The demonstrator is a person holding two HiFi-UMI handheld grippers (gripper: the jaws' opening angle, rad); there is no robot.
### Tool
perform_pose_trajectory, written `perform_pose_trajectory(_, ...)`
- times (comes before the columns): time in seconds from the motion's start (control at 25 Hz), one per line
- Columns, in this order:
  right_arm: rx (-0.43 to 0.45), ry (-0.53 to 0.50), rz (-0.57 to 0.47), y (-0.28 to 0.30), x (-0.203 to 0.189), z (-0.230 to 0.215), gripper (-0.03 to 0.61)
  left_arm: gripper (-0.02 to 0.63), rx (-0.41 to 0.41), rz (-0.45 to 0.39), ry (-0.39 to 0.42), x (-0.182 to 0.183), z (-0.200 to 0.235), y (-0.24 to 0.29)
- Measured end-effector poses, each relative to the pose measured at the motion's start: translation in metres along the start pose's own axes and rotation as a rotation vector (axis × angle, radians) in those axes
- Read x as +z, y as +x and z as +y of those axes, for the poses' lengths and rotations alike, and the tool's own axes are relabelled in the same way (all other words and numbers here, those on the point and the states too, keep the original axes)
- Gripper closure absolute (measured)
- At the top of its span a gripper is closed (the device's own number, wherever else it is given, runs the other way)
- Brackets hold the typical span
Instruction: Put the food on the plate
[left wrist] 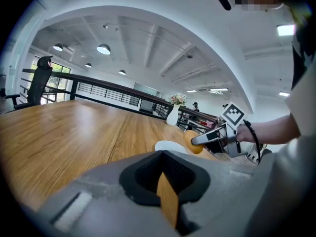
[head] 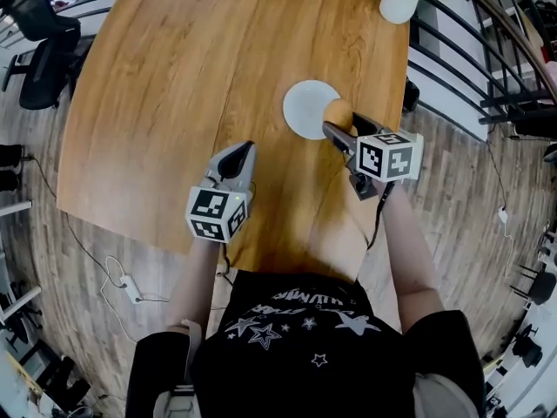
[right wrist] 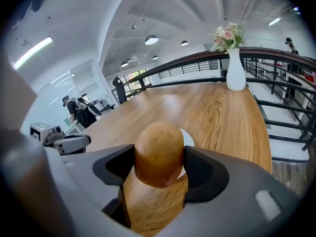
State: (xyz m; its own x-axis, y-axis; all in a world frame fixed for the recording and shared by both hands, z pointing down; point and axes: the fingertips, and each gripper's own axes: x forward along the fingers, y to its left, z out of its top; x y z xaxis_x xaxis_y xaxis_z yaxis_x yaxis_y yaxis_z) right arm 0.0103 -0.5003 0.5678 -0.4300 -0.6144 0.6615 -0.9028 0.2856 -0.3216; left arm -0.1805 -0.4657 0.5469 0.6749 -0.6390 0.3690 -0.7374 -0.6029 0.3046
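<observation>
A brown, potato-like piece of food (head: pixel 338 113) sits between the jaws of my right gripper (head: pixel 339 124), which is shut on it. It hangs at the near right rim of a round white plate (head: pixel 305 107) on the wooden table. In the right gripper view the food (right wrist: pixel 159 153) fills the gap between the pads, with a sliver of the plate (right wrist: pixel 189 139) showing behind it. My left gripper (head: pixel 237 155) hovers over the table to the left of the plate, jaws together and holding nothing. From the left gripper view the food (left wrist: pixel 193 141) and the plate (left wrist: pixel 167 145) lie ahead to the right.
A white vase (head: pixel 402 3) with flowers stands at the table's far right corner. A black railing (head: pixel 470 68) runs past the table's right edge. An office chair (head: pixel 43 50) stands on the floor at the far left. The wooden table (head: pixel 191 77) spreads left of the plate.
</observation>
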Motion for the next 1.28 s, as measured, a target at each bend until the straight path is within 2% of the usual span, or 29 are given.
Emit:
perform_pose_trajectory(0.32,-0.022,-0.056,0.081,0.035,0.000,-0.004,0.258,0.612,0.001,0.006,-0.025,-0.005,0.008,0.009)
perform_pose_trajectory(0.52,-0.067,-0.116,0.124,0.048,-0.005,-0.007,0.258,0.612,0.005,0.011,-0.031,-0.009,0.010,0.010)
perform_pose_trajectory(1.0,-0.106,-0.204,0.156,0.059,-0.004,-0.001,0.254,0.612,-0.013,0.024,-0.016,-0.013,0.000,0.006)
perform_pose_trajectory(1.12,-0.101,-0.231,0.170,0.061,-0.007,0.001,0.222,0.612,-0.015,0.022,-0.017,-0.013,-0.004,0.006)
perform_pose_trajectory(1.28,-0.103,-0.234,0.164,0.060,-0.006,0.003,0.215,0.612,-0.019,0.022,-0.012,-0.012,-0.007,0.002)
